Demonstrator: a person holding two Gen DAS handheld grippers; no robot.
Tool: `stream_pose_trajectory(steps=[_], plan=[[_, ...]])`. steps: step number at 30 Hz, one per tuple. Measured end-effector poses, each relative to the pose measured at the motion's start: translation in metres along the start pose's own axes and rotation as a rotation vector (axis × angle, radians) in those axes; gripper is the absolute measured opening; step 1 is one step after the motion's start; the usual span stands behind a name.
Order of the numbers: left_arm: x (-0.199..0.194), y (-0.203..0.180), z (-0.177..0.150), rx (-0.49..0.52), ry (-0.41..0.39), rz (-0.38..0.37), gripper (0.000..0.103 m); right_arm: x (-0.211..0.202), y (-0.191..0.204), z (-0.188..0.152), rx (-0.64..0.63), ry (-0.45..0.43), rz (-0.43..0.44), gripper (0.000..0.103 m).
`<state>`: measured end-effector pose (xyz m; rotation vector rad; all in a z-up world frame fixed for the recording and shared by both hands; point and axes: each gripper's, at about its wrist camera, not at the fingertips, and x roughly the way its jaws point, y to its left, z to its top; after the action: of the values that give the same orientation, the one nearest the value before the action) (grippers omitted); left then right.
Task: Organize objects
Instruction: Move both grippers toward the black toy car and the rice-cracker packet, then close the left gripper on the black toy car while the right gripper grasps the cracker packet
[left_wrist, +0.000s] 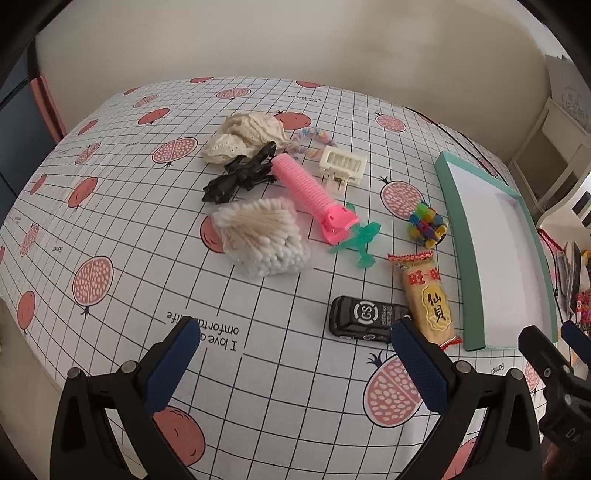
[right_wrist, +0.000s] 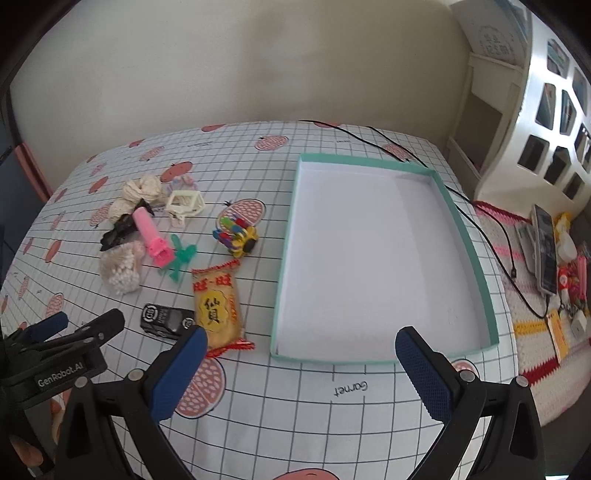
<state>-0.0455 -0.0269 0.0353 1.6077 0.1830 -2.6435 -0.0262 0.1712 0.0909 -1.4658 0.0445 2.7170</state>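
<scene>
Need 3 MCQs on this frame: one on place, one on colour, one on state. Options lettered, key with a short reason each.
1. The snack packet lies:
A. inside the box
B. left of the box, beside the toy car
C. on the cotton swabs

2. The hair roller is:
A. pink
B. blue
C. white

3. The box is:
A. full
B. lidded
C. open and empty

Key:
1 B: the packet is on the cloth, between car and box.
2 A: its ridged tube and clip are pink.
3 C: only its bare white floor shows.

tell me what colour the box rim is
Teal green rim, white inside; clearest in the right wrist view.
</scene>
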Motion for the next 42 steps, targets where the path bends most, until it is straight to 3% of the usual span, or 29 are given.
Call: stream_pose_trajectory(steps=[9, 16, 20, 39, 42], plan=[[0.014, 0.013, 0.028, -0.089, 0.116, -0.028, 0.103, 0.029, 0.028, 0.024, -0.113, 0.079, 0.013, 0.097], [0.022, 0.013, 0.049, -0.108, 0.123, -0.008, 0.103, 0.047, 0.037, 0.034, -0.136, 0.112, 0.063, 0.089], [0.035, 0.013, 0.045, -0.123, 0.161, -0.029, 0.103, 0.061, 0.039, 0.029, -0.142, 0.144, 0.085, 0.082], [0.068, -0.017, 0.02, -0.238, 0.313, -0.108, 0.102, 0.083, 0.05, 0.011, -0.134, 0.234, 0.126, 0.071], [0.068, -0.027, 0.018, -0.227, 0.306, -0.09, 0.09, 0.083, 0.05, 0.011, -0.129, 0.235, 0.124, 0.071]])
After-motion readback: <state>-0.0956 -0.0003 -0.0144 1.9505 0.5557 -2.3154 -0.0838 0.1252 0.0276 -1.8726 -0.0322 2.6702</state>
